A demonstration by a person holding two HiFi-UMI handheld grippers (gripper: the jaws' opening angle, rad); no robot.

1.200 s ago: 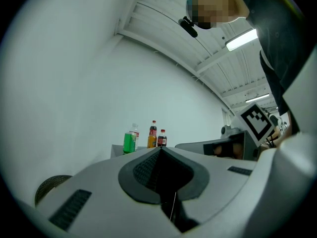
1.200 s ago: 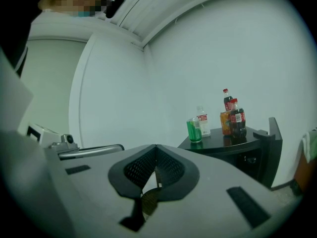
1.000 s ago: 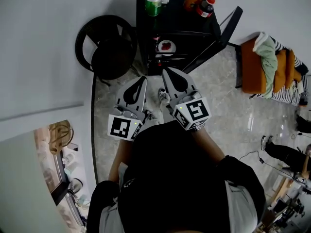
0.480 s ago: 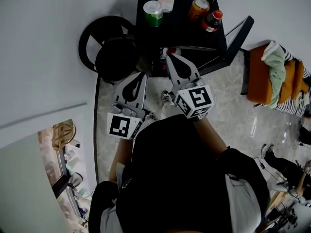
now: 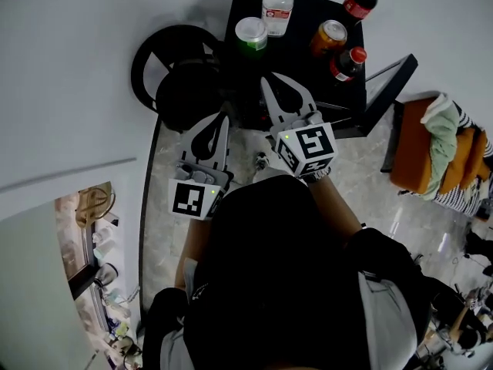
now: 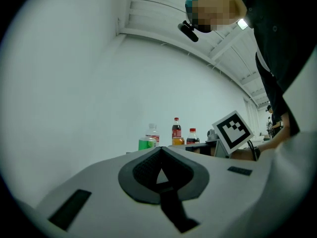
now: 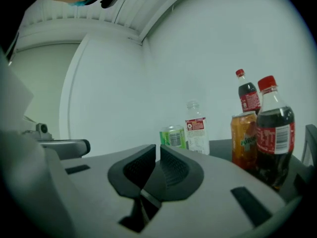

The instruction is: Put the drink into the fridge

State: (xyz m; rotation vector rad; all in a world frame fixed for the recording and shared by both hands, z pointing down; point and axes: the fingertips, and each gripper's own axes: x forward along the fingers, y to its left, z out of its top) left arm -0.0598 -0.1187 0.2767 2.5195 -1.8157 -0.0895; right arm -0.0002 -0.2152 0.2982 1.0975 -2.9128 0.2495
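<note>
Against the white wall ahead of the person stood a small black worktop (image 5: 306, 14) with five drinks on it, every one upright.

The left gripper (image 5: 223, 116) hung short of the worktop, its jaws pressed together on nothing. The right gripper (image 5: 265, 79) reached further toward the drinks. It too was closed and empty, with only a hairline slit between its tips, and I judged it the nearer one for a pick. Both pointed level at the row.

The green can (image 5: 251, 34) lay just beyond the right gripper's tips, a shade to their left. It showed a barcode, but I could read no name. The clear bottle (image 5: 277, 6) stood behind it with a red-and-white label too small to read. Further right, the orange can (image 5: 328, 38) bore green lettering that looked like "Mirinda". Beside it stood a short cola bottle (image 5: 348, 62) and behind that a taller one (image 5: 360, 1), both with red caps and red labels whose white script I couldn't make out.

I could pick out no fridge.
</note>
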